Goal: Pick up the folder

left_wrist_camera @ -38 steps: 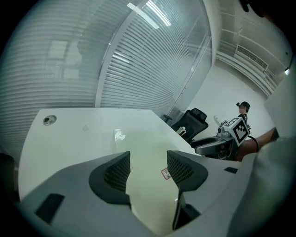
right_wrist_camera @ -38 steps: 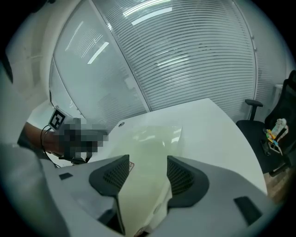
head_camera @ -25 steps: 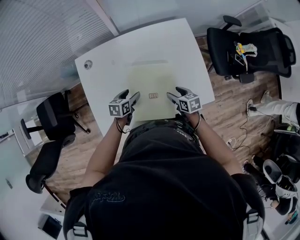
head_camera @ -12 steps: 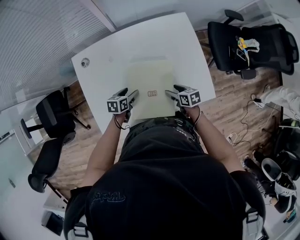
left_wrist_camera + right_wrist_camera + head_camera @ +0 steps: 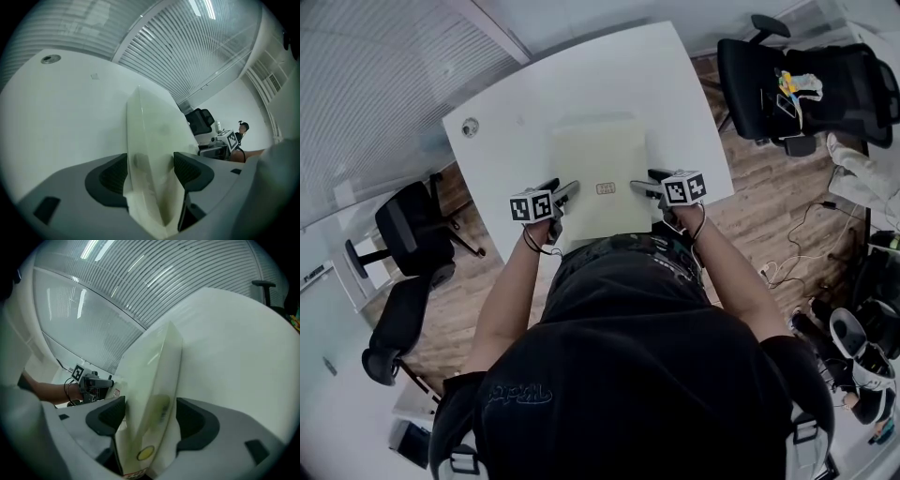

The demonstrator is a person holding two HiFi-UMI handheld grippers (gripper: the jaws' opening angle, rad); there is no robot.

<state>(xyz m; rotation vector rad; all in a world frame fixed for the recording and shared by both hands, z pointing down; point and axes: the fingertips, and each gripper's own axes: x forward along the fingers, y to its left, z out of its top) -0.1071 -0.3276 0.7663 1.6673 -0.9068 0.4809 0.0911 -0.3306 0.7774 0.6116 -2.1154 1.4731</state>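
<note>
Two grippers flank the near end of a pale green folder that lies flat on a white table, close to the edge where the person stands. The left gripper sits at the folder's near left side and the right gripper at its near right side, each pointing inward and down. Both sets of jaws have just been opening and now stand spread wide. In the left gripper view the folder's edge runs up between the dark pads, which do not squeeze it. The right gripper view shows the same, with a small yellow dot low on the folder. A small label sits between the two grippers. A black office chair stands beyond the table's right side.
</note>
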